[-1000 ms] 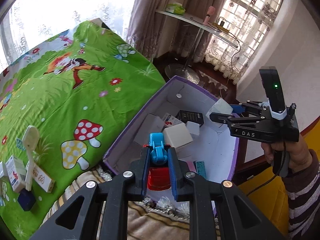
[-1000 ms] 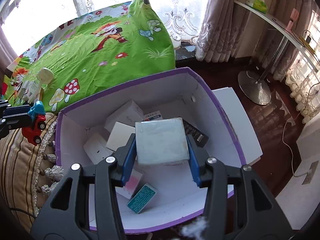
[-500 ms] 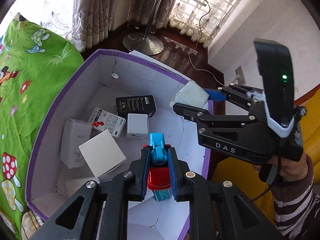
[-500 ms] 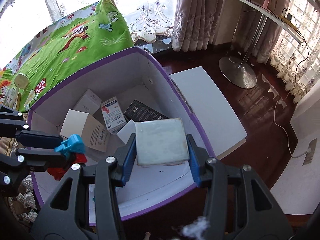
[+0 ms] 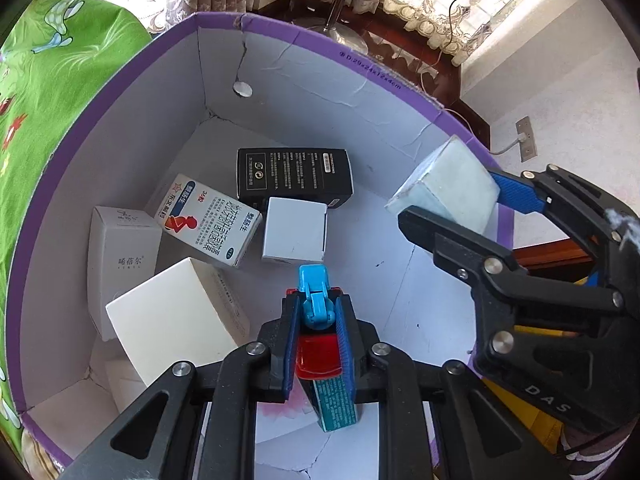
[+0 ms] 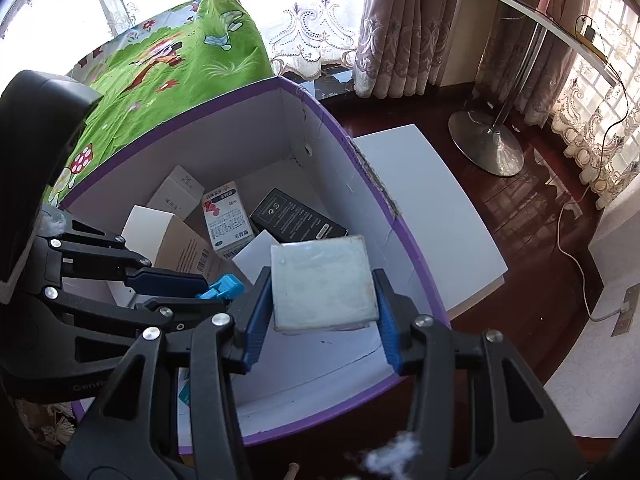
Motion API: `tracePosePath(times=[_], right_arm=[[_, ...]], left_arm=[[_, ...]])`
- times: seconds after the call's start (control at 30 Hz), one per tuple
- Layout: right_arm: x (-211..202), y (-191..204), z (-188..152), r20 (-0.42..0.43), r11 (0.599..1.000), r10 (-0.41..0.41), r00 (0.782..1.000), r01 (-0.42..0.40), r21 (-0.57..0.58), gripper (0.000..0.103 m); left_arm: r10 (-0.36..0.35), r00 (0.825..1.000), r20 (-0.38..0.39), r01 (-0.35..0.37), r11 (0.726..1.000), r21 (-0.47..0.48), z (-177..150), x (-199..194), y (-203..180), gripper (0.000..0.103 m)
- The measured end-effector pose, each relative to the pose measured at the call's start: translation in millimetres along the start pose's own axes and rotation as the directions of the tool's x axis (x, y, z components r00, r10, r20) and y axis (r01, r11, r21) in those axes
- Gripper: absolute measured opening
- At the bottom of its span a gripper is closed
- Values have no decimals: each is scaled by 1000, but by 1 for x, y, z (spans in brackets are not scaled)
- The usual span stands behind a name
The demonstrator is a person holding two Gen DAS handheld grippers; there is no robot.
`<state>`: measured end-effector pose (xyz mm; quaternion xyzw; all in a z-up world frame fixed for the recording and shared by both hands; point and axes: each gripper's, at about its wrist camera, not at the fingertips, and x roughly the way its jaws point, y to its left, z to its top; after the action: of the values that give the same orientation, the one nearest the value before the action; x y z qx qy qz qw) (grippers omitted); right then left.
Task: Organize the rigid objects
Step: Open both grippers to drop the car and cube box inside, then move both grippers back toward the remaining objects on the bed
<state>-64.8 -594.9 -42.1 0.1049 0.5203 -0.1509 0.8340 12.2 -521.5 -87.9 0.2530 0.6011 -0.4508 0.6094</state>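
Box (image 5: 120, 128) interior, toy truck (image 5: 316, 300) lengthwise along tool (image 5: 318, 344)

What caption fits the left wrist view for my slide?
Left hand-held gripper lowers a blue-and-red toy into the purple-rimmed box of cartons.

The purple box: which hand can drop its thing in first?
Probably the left. The left gripper holds the toy truck deep inside the purple box; the right gripper's pale block hangs near the rim.
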Motion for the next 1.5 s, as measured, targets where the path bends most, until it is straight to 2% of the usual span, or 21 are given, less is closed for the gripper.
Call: tracePosePath(times=[0.27,0.43,0.63,0.7,0.77,0.9,1.07,1.2,1.37,1.5], right_arm=[[5,6,1,-22,1000,-8,1000,7,-11,52],[9,10,1,-48,1000,-11,999,10,-22,52],[17,15,2,-91,999,-27,995,25,-26,53],[14,17,3,-94,999,-33,995,31,-22,58],[11,20,5,-90,999,-38,995,36,-24,63],[-3,33,12,-60,999,-33,998,31,-25,64],[-21,65,25,6,999,26,1000,-26,-28,64],[-37,102,38,55,994,107,993,-104,-42,64],[-55,158,52,85,972,213,973,-203,-116,64],[-62,202,62,79,953,250,965,-231,-196,65]], left_arm=[[-7,1000,15,7,999,-37,-2,-4,11,21],[-59,995,81,64,996,-67,-5,-30,22,21],[-121,965,232,140,988,-66,-24,-93,42,21],[-123,955,271,147,987,-70,-34,-111,51,21],[-112,944,310,146,985,-89,-46,-127,62,21],[-64,921,384,127,982,-142,-70,-156,93,21],[-8,895,447,116,969,-216,-114,-182,130,22],[20,882,471,129,951,-281,-149,-192,157,31],[43,868,495,151,926,-345,-194,-206,188,34],[80,857,510,158,899,-408,-228,-215,214,37]])
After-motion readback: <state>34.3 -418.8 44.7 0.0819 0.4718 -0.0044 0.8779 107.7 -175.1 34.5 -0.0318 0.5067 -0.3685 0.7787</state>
